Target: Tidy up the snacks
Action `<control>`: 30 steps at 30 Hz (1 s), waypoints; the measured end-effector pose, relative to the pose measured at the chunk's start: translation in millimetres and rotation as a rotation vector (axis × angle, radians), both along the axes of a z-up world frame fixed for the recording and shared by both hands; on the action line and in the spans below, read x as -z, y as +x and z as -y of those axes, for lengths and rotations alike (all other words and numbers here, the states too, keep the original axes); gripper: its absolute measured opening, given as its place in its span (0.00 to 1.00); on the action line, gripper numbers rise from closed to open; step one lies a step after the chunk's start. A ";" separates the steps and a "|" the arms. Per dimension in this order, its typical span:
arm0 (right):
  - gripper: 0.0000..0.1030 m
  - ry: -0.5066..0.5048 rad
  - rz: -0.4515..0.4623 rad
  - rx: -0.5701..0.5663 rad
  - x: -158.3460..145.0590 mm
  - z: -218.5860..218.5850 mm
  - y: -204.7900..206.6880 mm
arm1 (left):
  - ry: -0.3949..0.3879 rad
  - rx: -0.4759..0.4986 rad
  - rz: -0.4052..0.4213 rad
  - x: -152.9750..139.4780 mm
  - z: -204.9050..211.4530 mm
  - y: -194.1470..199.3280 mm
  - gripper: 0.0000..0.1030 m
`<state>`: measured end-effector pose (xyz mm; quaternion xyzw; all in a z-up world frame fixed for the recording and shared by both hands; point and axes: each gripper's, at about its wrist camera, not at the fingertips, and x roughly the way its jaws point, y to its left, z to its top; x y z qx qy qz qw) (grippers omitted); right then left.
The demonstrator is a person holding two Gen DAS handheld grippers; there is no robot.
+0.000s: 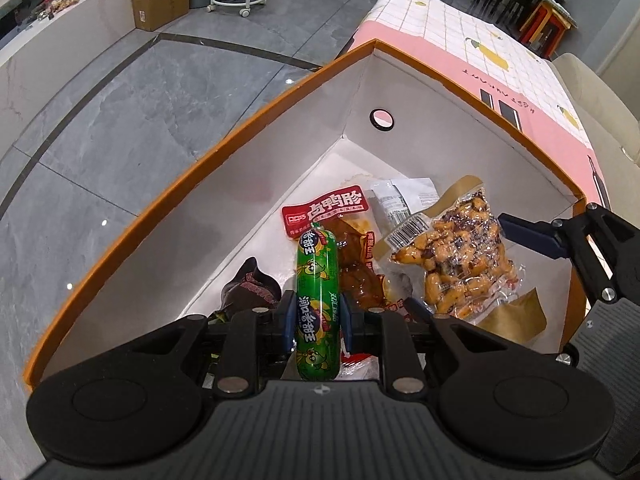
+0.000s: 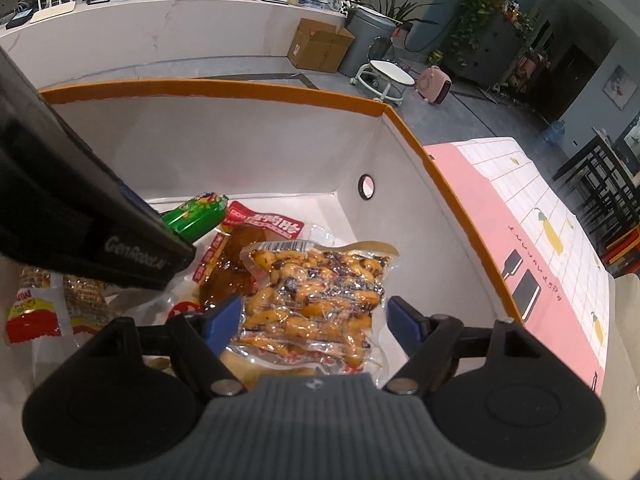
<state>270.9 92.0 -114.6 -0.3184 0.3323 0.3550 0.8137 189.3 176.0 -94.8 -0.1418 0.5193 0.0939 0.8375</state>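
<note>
Left wrist view: your left gripper (image 1: 318, 322) is clamped on the green sausage (image 1: 318, 300); the blue pads press its sides at about mid-length. The sausage's long axis runs straight out along the fingers, its far tip pointing toward the box corner and its near end reaching back toward the camera. It hangs above the floor of the orange-rimmed box (image 1: 168, 196), over the red-labelled duck snack pouch (image 1: 326, 210). Left of the sausage lies a dark wrapped snack (image 1: 252, 286). Right of it lies the clear peanut pack (image 1: 456, 256), barcode end toward the far wall, with a white sachet (image 1: 396, 200) just beyond. Your right gripper (image 1: 532, 234) enters from the right edge, one blue pad next to the peanut pack.

Right wrist view: your right gripper (image 2: 314, 322) stands with its jaws spread wide, nothing pressed; the pads flank the near end of the peanut pack (image 2: 316, 292) without touching it. The pack lies flat on the box floor, long axis running away from the camera. Left of it sits the duck snack pouch (image 2: 256, 236), and beyond that the sausage (image 2: 196, 216) juts from under the left gripper's black body (image 2: 80, 216), tip pointing toward the far right. At the lower left lies a red-and-yellow wrapped snack (image 2: 36, 314). The box wall (image 2: 240, 152) carries a round hole (image 2: 366, 187). Outside the box is a pink and white checked cloth (image 2: 532, 216).
</note>
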 end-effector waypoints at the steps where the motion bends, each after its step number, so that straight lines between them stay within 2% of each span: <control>1: 0.74 -0.003 0.003 -0.002 0.2 -1.7 0.7 | -0.001 -0.002 -0.003 0.3 0.0 0.4 0.24; 6: 0.76 -0.023 0.005 -0.010 2.5 -4.4 2.0 | -0.013 -0.018 -0.010 0.3 -4.3 -1.9 0.24; 8: 0.77 -0.030 0.006 -0.014 3.6 -4.0 0.7 | -0.027 -0.027 -0.006 -1.6 -6.2 -2.9 0.37; 10: 0.81 -0.044 0.010 -0.013 4.2 -5.3 0.8 | -0.047 -0.037 0.007 -3.7 -8.3 -5.2 0.43; 12: 0.87 -0.049 0.037 -0.013 3.2 -5.6 -0.2 | -0.054 -0.042 0.019 -6.8 -8.9 -7.6 0.44; 17: 0.87 -0.024 0.054 -0.002 -7.3 -3.1 0.4 | -0.057 -0.060 0.075 -20.7 -6.3 -16.4 0.44; 23: 0.87 0.102 0.054 0.078 -33.0 25.1 -2.8 | -0.056 -0.056 0.197 -48.0 6.7 -28.0 0.44; 30: 0.87 0.297 0.057 0.214 -61.4 86.5 -18.3 | -0.048 0.036 0.305 -73.8 47.4 -35.7 0.45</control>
